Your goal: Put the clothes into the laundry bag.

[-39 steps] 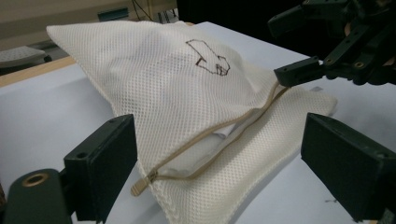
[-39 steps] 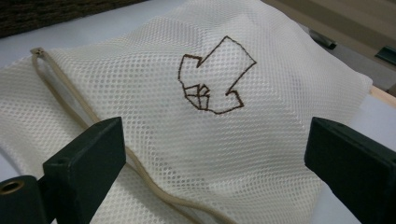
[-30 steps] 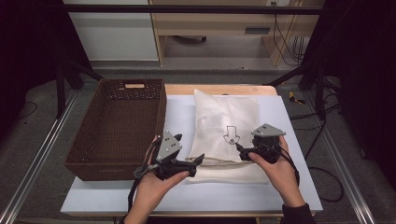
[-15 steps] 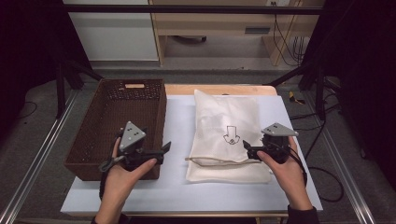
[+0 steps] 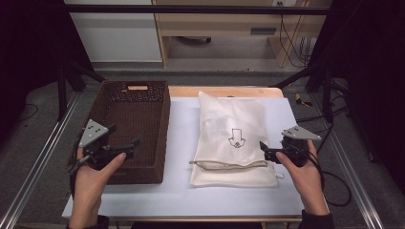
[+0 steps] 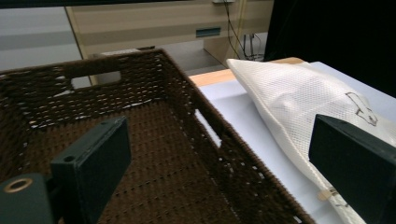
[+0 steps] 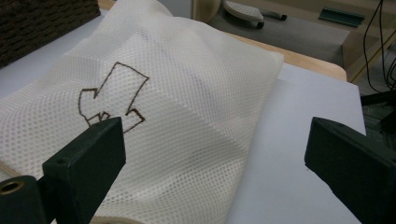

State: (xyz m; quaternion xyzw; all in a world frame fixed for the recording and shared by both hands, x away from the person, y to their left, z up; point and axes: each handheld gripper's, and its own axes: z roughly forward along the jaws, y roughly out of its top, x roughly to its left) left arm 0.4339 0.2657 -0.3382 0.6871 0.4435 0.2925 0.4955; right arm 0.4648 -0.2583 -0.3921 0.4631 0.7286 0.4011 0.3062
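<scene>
A white mesh bag (image 5: 234,124) with a drawn arrow lies lengthwise on the white table top (image 5: 176,191). A drawstring (image 5: 224,165) crosses its near end. To its left stands a brown wicker basket (image 5: 138,102), with nothing inside. My left gripper (image 5: 130,146) hovers open over the basket's near left part. In the left gripper view the basket (image 6: 140,140) lies under the left gripper (image 6: 219,149) and the bag (image 6: 289,98) is to the right. My right gripper (image 5: 264,150) is open at the bag's near right edge. The right gripper (image 7: 215,149) spans the bag (image 7: 187,88).
Metal rails (image 5: 40,162) run along both sides of the table. Cables (image 5: 334,186) trail off the right edge. A wooden strip (image 5: 224,90) borders the far edge, with a cabinet (image 5: 215,33) on the floor behind.
My left gripper has swung left, from the bag's left edge to above the basket. The right gripper has drawn back right, off the bag to its edge.
</scene>
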